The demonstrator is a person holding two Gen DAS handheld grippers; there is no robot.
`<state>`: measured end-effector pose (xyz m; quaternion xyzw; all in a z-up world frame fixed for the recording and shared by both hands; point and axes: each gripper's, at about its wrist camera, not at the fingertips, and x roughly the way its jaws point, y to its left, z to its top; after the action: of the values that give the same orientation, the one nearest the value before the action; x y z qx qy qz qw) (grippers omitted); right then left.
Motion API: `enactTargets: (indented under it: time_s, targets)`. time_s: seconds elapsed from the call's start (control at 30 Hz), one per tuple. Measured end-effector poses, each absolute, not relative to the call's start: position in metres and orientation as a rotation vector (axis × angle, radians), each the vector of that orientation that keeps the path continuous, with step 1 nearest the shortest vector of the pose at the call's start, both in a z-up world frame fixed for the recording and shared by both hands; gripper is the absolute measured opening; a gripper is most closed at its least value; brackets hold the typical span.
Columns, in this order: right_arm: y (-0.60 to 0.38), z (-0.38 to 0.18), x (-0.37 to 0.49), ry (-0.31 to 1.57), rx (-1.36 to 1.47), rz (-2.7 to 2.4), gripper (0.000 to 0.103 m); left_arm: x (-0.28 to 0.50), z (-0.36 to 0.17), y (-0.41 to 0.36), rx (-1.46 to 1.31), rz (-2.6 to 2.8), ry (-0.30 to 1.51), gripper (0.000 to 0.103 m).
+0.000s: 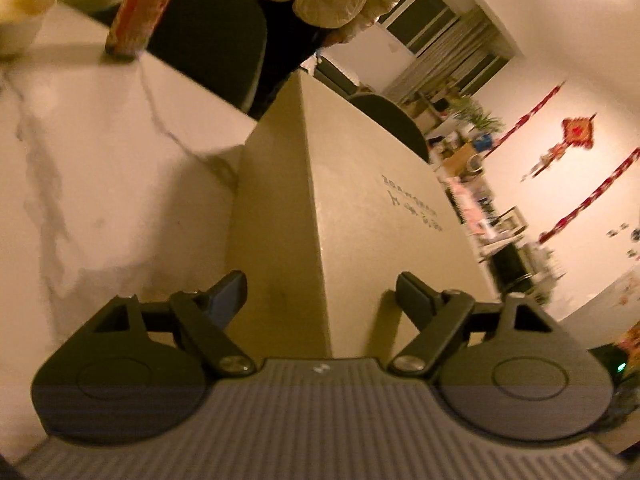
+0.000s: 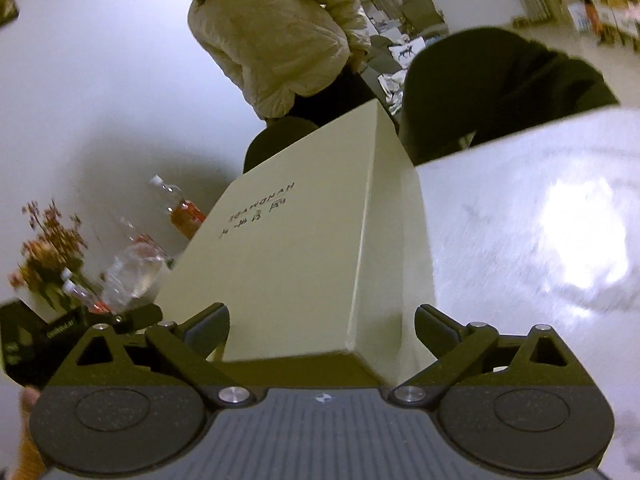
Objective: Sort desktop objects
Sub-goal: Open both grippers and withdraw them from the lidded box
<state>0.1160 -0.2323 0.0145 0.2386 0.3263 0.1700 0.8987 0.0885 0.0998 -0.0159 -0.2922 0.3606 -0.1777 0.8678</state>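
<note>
A beige lidded box (image 1: 360,200) with dark lettering on its lid lies on the white marble table (image 1: 100,160). My left gripper (image 1: 320,296) straddles the box's near corner edge. One finger is beside the side wall and the other is over the lid; the jaws stand wide and no pad visibly presses. In the right wrist view the same box (image 2: 288,240) fills the middle. My right gripper (image 2: 322,328) straddles another near corner, open, with a gap between its right finger (image 2: 436,332) and the box's side.
A red-labelled bottle (image 1: 140,12) and a pale bowl (image 1: 16,20) stand at the table's far end. Clear bottles (image 2: 132,272) and dried flowers (image 2: 48,248) sit left of the box. A person in a cream padded jacket (image 2: 280,40) stands behind dark chairs (image 2: 500,88).
</note>
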Motion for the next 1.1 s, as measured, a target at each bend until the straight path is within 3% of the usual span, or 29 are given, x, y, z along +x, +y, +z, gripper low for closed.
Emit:
enactTargets:
  time_s: [0.47, 0.67, 1.1]
  targets:
    - [-0.212, 0.007, 0.089, 0.603, 0.526, 0.303, 0.097, 0.078, -0.014, 0.100, -0.640, -0.338, 0.714, 0.080]
    - [-0.206, 0.011, 0.077, 0.600, 0.520, 0.282, 0.095, 0.064, -0.003, 0.098, -0.553, -0.269, 0.703, 0.087]
    - [-0.182, 0.008, 0.043, 0.630, 0.423, 0.153, 0.102, 0.024, 0.011, 0.087, -0.297, -0.105, 0.711, 0.098]
